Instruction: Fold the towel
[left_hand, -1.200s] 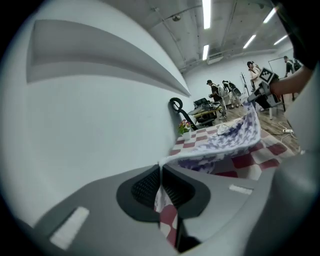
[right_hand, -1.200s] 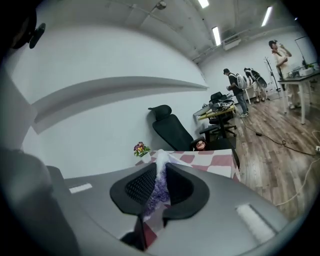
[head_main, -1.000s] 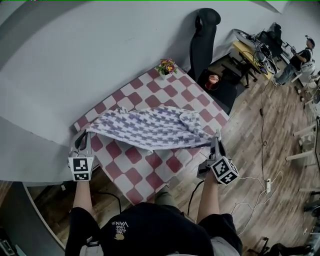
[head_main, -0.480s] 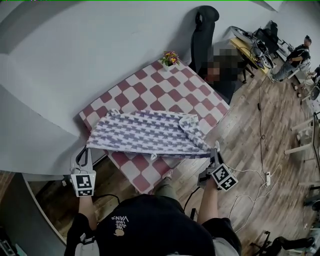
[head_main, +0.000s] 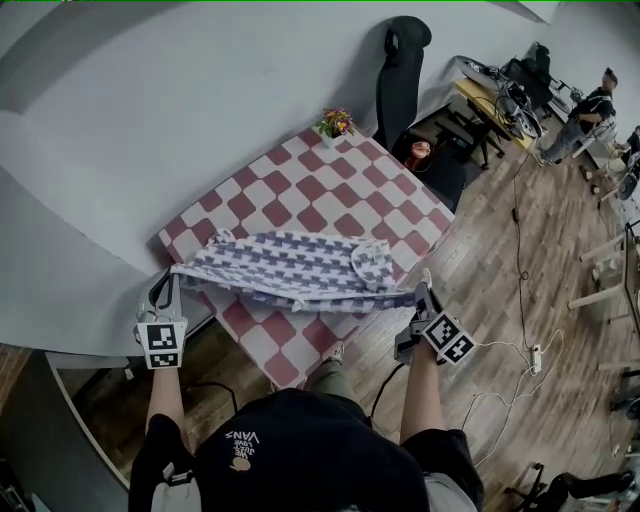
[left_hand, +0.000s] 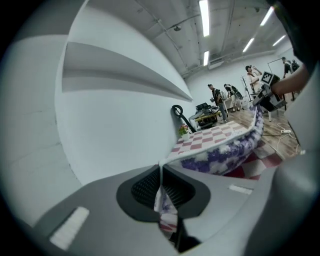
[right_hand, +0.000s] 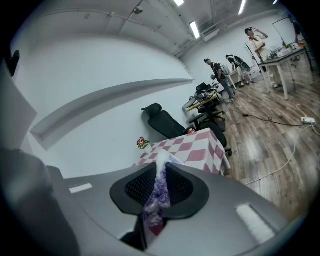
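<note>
A purple-and-white checked towel (head_main: 290, 270) hangs stretched between my two grippers over the near part of a table (head_main: 330, 195) with a red-and-white checked cloth. My left gripper (head_main: 168, 284) is shut on the towel's left corner (left_hand: 162, 197), off the table's left edge. At the table's near right corner my right gripper (head_main: 421, 293) is shut on the right corner of the towel (right_hand: 157, 197). The towel's right end is bunched and folded over itself. Its far edge rests on the table.
A small pot of flowers (head_main: 334, 124) stands at the table's far corner. A black office chair (head_main: 405, 70) is behind the table on the right. A white wall runs along the left. Cables and a power strip (head_main: 533, 358) lie on the wooden floor. People stand by desks at far right.
Both grippers have pulled the towel toward the table's near edge and lowered it. More bare tablecloth shows beyond the towel now.
</note>
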